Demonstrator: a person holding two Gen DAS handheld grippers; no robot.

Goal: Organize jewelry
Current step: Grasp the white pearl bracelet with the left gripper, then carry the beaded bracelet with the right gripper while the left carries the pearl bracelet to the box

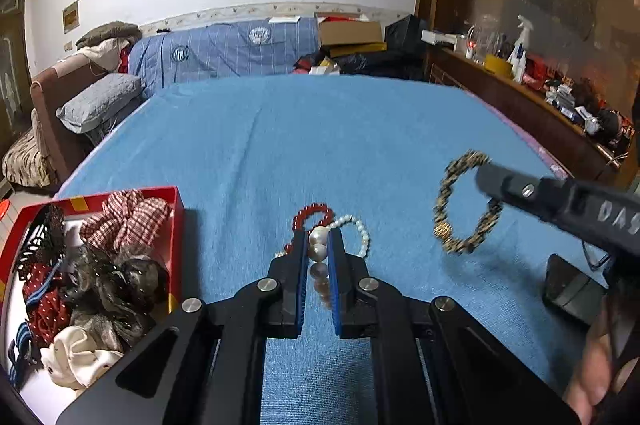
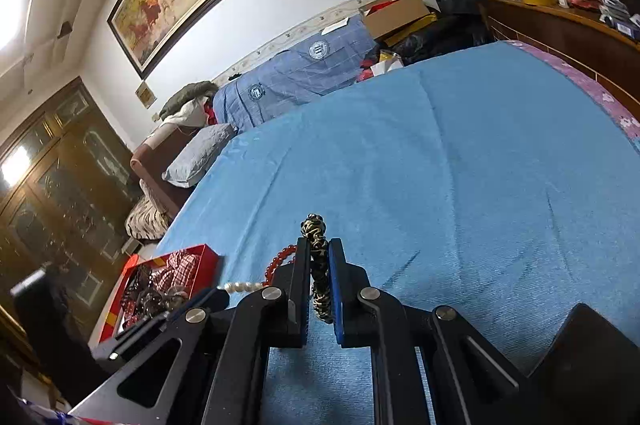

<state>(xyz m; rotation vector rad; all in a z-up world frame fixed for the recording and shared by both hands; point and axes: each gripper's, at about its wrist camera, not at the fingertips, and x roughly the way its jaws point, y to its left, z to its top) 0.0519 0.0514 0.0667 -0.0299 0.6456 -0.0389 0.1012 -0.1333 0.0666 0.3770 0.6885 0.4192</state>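
1. I saw a first risk at my left gripper (image 1: 319, 245): the pearl bracelet (image 1: 352, 231) was pinched only by its large pearls, which are round and smooth. I judged that they could slip out of the pads if I swung the hand quickly toward the red box (image 1: 176, 209).
2. The red bead bracelet (image 1: 314, 215) lay on the blue bedcover (image 1: 320, 129), touching or overlapping the pearl one just beyond the fingertips. It could be dragged along if the two were tangled; I could not tell whether they were.
3. The red box at the near left was already full of hair ties, so a bracelet dropped on its edge could roll off.
4. My left gripper was clenched on the pearl bracelet, with the jaws almost together and big pearls between the blue pads.
5. My right gripper (image 2: 319, 257) was also clamped, and it grasped the leopard-pattern bracelet (image 2: 318, 257). In the left wrist view this bracelet hung free above the bedcover at the right, well apart from the box.
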